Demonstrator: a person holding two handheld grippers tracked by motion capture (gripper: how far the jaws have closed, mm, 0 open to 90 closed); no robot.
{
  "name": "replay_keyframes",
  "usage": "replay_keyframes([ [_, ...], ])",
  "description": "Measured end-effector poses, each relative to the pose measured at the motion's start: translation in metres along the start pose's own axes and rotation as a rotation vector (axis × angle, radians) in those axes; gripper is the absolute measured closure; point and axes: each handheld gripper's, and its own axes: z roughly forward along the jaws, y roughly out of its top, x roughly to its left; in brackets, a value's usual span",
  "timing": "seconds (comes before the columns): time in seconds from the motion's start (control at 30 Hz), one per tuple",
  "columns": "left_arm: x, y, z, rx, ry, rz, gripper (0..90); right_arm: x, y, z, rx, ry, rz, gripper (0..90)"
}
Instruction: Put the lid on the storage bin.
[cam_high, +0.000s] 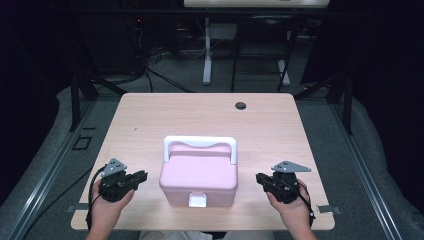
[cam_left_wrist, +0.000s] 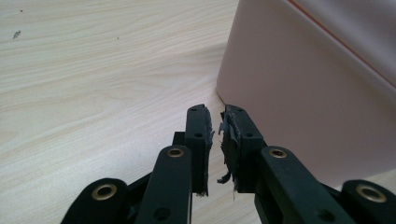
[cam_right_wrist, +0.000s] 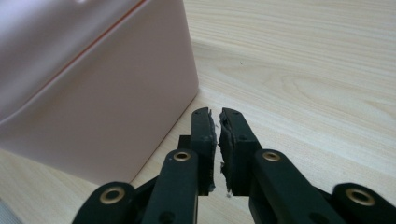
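Note:
A pink lidded box (cam_high: 198, 175) with a white handle (cam_high: 200, 141) and a white front latch (cam_high: 198, 201) stands near the front of the wooden table (cam_high: 150, 115). My left gripper (cam_high: 142, 176) is low at the box's left side, a short way from its wall (cam_left_wrist: 317, 93). Its jaws (cam_left_wrist: 215, 114) are drawn almost together with nothing between them. My right gripper (cam_high: 260, 178) mirrors it on the box's right side, near the wall (cam_right_wrist: 93, 93). Its frayed pads (cam_right_wrist: 215, 114) nearly touch and hold nothing.
A round cable hole (cam_high: 240, 105) sits near the table's far edge. Bare wood stretches behind the box and on both sides of it. Beyond the table stand desk legs (cam_high: 206, 60) and cables on a dark floor.

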Motion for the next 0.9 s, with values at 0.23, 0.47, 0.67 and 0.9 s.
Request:
replay_keyframes([
  [0.23,0.004,-0.006,0.001,0.006,0.001,-0.010,78.0,-0.006,-0.012,0.007,0.000,-0.017,0.026,79.2],
  [0.47,0.006,-0.010,0.003,0.007,0.006,-0.016,77.2,-0.011,-0.017,0.009,-0.013,-0.044,0.024,75.9],
  [0.67,0.007,-0.015,0.007,0.024,0.009,-0.013,77.3,-0.010,-0.021,0.010,-0.018,-0.059,0.006,75.4],
  [0.9,0.006,-0.018,0.007,0.026,0.014,-0.006,77.2,-0.009,-0.026,0.010,-0.024,-0.062,0.000,74.9],
])
